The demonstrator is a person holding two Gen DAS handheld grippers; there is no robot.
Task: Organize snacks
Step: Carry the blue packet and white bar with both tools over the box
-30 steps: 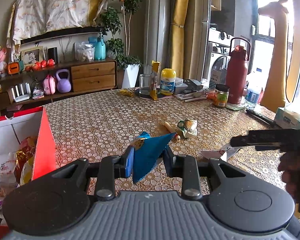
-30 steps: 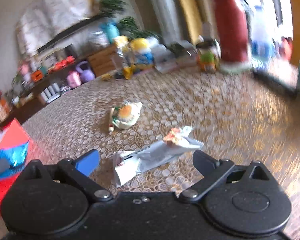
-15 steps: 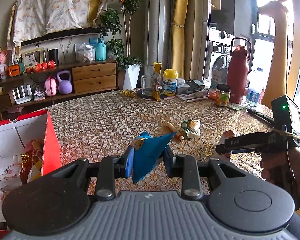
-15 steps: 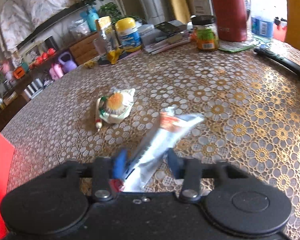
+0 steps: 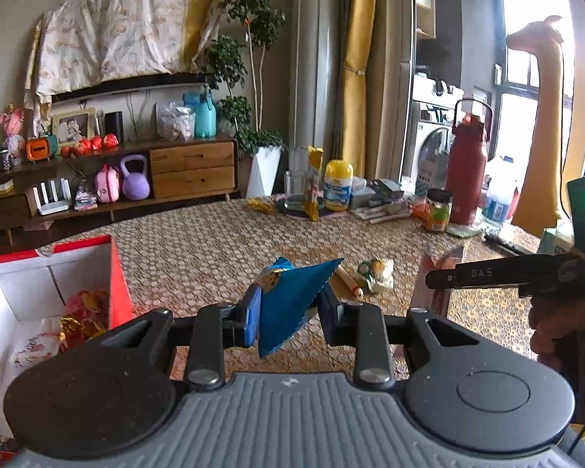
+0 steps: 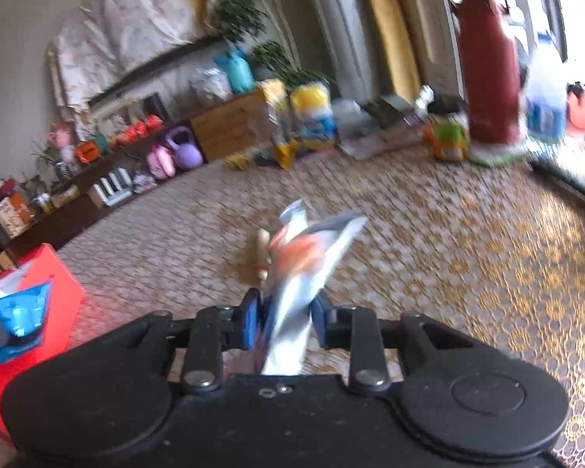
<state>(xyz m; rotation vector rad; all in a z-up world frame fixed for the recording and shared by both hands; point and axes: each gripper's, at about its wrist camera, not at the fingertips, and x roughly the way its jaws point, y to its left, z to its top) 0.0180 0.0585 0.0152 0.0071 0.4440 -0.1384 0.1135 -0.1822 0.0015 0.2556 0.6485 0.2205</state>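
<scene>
My left gripper (image 5: 290, 312) is clamped on a blue snack packet (image 5: 288, 304); the packet stands up between the pads, its corner pointing forward and right. To the gripper's left sits the red box (image 5: 119, 288), its near wall edge just beside the left finger; wrapped snacks (image 5: 82, 312) lie inside. Ahead of the gripper the patterned table (image 5: 199, 245) is bare up to the bottles and jars along its far edge. Ahead and slightly right lie a small stick snack (image 5: 349, 280) and a white-and-green packet (image 5: 378, 273), near each other.

My right gripper (image 6: 286, 314) is clenched on a silver packet (image 6: 296, 292) with an orange print; the packet runs forward and up out of the pads. This view is motion-blurred. The stick snack (image 6: 262, 253) lies on the table just beyond the packet's left side. The red box (image 6: 64, 284) is well off to the left. To the right the table runs open to its edge.
</scene>
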